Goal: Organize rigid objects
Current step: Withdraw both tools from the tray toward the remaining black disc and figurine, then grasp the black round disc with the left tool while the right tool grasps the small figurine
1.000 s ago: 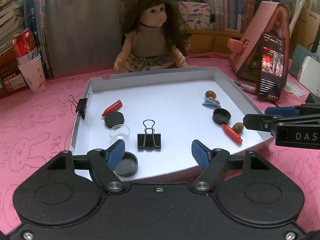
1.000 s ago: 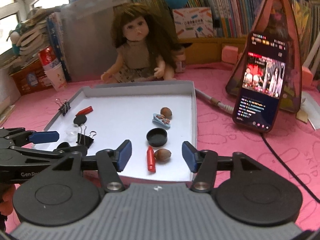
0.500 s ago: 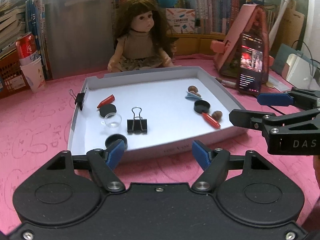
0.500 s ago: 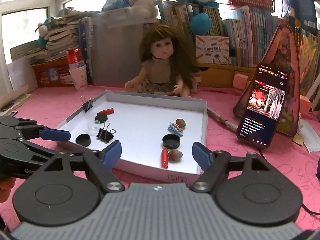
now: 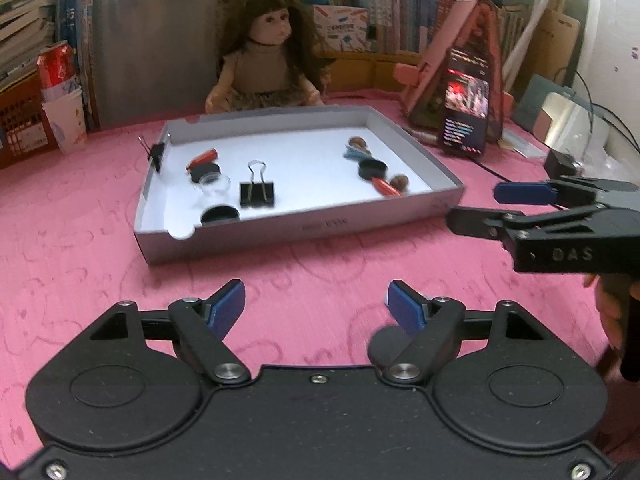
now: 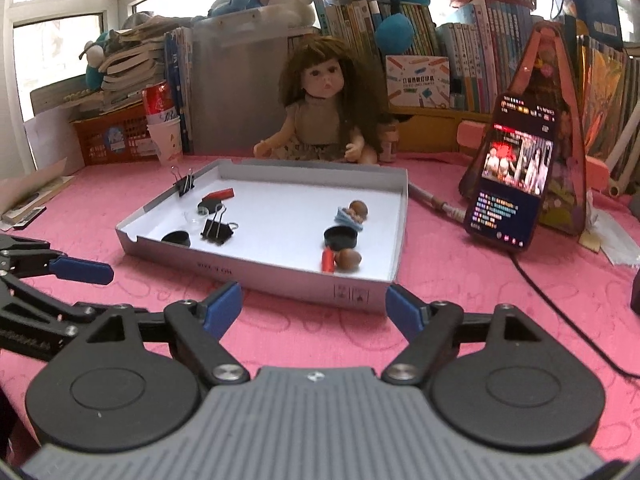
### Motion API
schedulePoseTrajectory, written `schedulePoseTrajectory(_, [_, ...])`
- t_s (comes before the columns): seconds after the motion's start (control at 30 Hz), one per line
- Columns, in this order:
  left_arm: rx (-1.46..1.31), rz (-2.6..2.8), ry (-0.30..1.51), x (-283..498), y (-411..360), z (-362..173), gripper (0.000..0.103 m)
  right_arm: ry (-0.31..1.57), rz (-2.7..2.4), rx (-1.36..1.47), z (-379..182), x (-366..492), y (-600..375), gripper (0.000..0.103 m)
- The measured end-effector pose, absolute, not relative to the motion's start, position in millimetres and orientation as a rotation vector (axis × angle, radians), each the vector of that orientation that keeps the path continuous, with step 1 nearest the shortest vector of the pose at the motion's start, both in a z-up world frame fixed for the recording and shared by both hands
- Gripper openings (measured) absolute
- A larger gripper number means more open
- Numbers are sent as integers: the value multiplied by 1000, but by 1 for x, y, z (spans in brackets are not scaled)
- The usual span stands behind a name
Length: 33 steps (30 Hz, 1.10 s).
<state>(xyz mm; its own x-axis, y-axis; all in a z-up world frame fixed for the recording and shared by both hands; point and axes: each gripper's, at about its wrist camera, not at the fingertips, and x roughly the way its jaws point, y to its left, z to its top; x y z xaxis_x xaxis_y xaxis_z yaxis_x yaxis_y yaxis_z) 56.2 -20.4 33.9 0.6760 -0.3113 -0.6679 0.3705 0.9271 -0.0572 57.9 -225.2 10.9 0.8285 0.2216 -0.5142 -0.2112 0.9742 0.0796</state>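
The tray (image 5: 280,228) is my landmark, a shallow white box on the pink cloth (image 5: 80,248), and everything I have to sort lies inside it. At its left end I count a red crayon (image 5: 202,157), a black cap (image 5: 205,171) just in front of that, a clear little cup (image 5: 216,184), a second black cap (image 5: 220,214) near the front wall, and a big black binder clip (image 5: 257,193) standing beside them. A smaller binder clip (image 5: 156,155) is clamped on the tray's left wall. At the right end sit a nut (image 5: 357,143) with a blue clip (image 5: 357,154) touching it, another black cap (image 5: 373,169), another red crayon (image 5: 385,188) and a second nut (image 5: 400,181) close to the front corner. As I read it, the pieces stand in two loose bunches by side, not by kind, so either the sorting is done that way or matching like with like is still ahead; I cannot say which. My left tongs (image 5: 316,304) hang over bare cloth in front of the tray, their jaws spreading wider with nothing between them. My right tongs (image 6: 314,304) stand wide too and hold nothing, just off the tray's front right corner. Behind the tray sits a doll (image 6: 320,112), and to its right a phone (image 6: 512,184) leans on a pink stand.
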Motion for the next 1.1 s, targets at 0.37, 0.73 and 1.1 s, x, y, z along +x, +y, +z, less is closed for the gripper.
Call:
schedulePoseTrajectory(0.37, [104,-495,787,33,-40,17,66,581,232,44,-3,56,-225,87])
schedulePoseTrajectory(0.73, [120,-454,782,33,-45,12,29,593,253,47,-6,53,-222,87])
schedulePoseTrajectory(1.1, [116,-308,755,44,-16,13,29,589,323,25,-14,41,-208,87])
